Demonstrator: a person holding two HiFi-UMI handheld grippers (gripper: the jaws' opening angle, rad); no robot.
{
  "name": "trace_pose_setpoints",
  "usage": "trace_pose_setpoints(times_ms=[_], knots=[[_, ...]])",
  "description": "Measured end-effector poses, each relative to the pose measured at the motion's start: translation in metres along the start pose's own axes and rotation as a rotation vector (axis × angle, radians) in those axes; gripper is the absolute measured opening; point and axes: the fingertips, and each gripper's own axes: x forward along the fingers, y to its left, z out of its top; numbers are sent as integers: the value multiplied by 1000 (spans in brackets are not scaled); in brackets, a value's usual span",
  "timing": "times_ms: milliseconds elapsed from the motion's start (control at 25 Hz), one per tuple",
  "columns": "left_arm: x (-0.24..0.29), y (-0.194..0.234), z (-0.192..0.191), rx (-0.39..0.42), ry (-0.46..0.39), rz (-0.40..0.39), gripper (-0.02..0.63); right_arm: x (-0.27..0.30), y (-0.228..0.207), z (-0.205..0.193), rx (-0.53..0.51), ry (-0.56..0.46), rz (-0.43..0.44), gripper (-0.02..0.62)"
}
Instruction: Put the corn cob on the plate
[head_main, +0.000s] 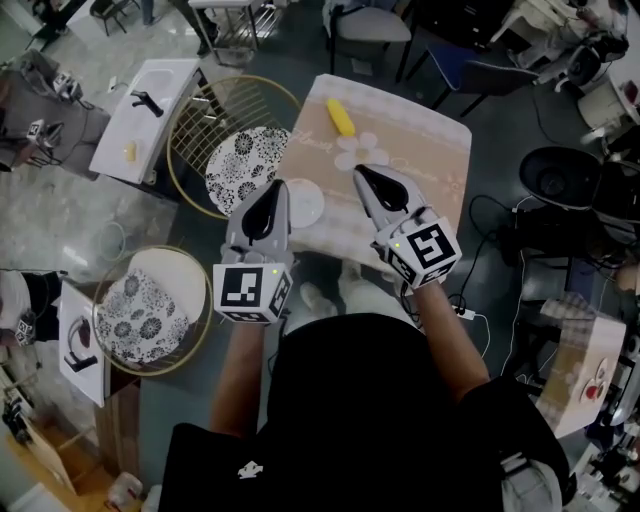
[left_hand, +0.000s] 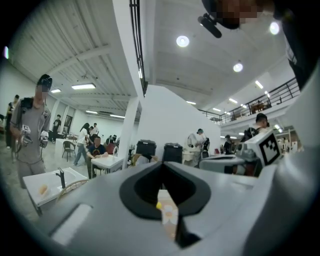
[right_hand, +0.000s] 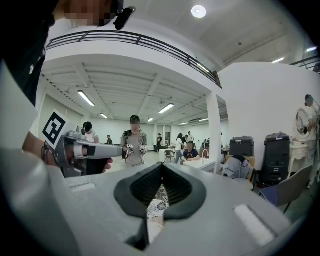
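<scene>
A yellow corn cob (head_main: 340, 117) lies at the far end of a table with a beige lace cloth (head_main: 420, 150). A small white plate (head_main: 305, 204) rests on the cloth's near left part. My left gripper (head_main: 275, 190) hovers just left of that plate, jaws shut and empty. My right gripper (head_main: 362, 172) hangs over the cloth's middle, also shut on nothing. In the left gripper view the shut gripper (left_hand: 161, 165) frames a tiny yellow bit of the corn cob (left_hand: 159, 205). In the right gripper view the shut gripper (right_hand: 161, 166) points level.
A wire basket (head_main: 195, 130) left of the table holds a black-patterned plate (head_main: 245, 165); a second basket (head_main: 205, 310) nearer me holds another patterned plate (head_main: 140, 315). A white toy sink (head_main: 145, 115) stands far left. Chairs, cables and people surround the table.
</scene>
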Motion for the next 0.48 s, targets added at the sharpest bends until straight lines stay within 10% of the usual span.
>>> trace_pose_setpoints(times_ms=[480], knots=[[34,7,-29,-23,82,41,9,29,-55,-27,67,28,-2,2]])
